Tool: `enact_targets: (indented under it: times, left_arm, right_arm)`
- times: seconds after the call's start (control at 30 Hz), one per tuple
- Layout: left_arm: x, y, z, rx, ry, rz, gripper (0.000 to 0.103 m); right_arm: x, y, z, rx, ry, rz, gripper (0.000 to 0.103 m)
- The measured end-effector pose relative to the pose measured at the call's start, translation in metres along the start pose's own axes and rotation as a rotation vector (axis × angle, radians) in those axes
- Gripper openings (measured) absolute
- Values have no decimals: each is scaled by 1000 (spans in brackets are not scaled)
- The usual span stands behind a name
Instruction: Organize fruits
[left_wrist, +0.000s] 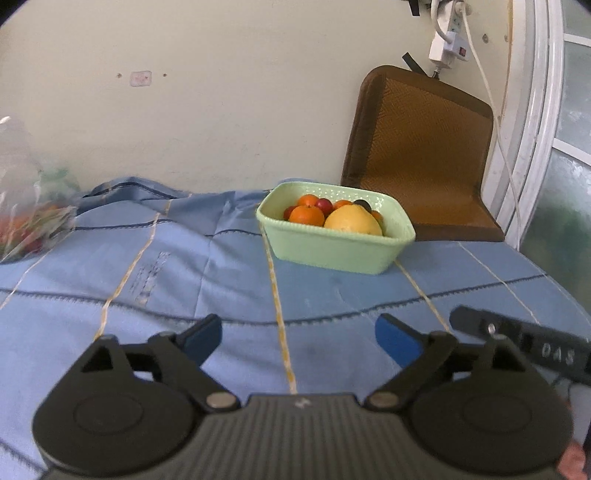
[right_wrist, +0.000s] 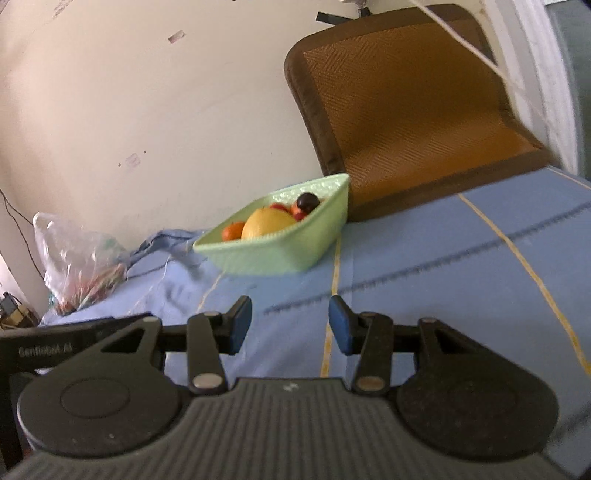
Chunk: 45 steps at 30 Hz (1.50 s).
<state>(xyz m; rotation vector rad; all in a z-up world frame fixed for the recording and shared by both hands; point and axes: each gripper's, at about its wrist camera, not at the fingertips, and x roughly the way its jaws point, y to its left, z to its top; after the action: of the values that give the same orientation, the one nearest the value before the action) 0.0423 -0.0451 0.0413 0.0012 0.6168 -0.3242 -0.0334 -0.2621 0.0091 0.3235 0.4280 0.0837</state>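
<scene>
From your left wrist view, your left gripper (left_wrist: 297, 341) hangs over the blue cloth (left_wrist: 184, 280) with its jaws spread wide and nothing between them. The green basket (left_wrist: 334, 245) sits near the far edge of the cloth, holding a big yellow fruit (left_wrist: 352, 219), oranges (left_wrist: 306, 215) and small dark red ones. A clear bag (left_wrist: 26, 199) lies at the far left corner.

From your right wrist view, your right gripper (right_wrist: 290, 323) is also parted and empty, well short of the basket (right_wrist: 280, 247), with the bag (right_wrist: 79, 258) to its left. The dark fruit (right_wrist: 308, 201) rides high on the pile; I judge a careless reach could knock it out, and a push on the rim could slide the light basket across the loose cloth.
</scene>
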Motion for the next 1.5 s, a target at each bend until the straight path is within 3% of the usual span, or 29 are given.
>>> enact_targets:
  times: [0.03, 0.47, 0.93, 1.1, 1.5]
  left_arm:
    - [-4, -1, -3, -3, -5, 9, 103]
    - [-26, -5, -29, -5, -25, 103, 103]
    - [-15, 0, -41, 2, -9, 173, 103]
    - [-13, -1, -43, 27, -25, 232, 103]
    - [-11, 4, -44, -4, -5, 230, 103]
  right_arm:
    - [-3, 1, -3, 1, -1, -4, 49]
    - [-27, 16, -27, -72, -32, -38, 49]
    - [-25, 14, -27, -61, -24, -15, 55]
    - [-24, 14, -26, -61, -21, -13, 57]
    - [-24, 14, -26, -57, -21, -14, 58]
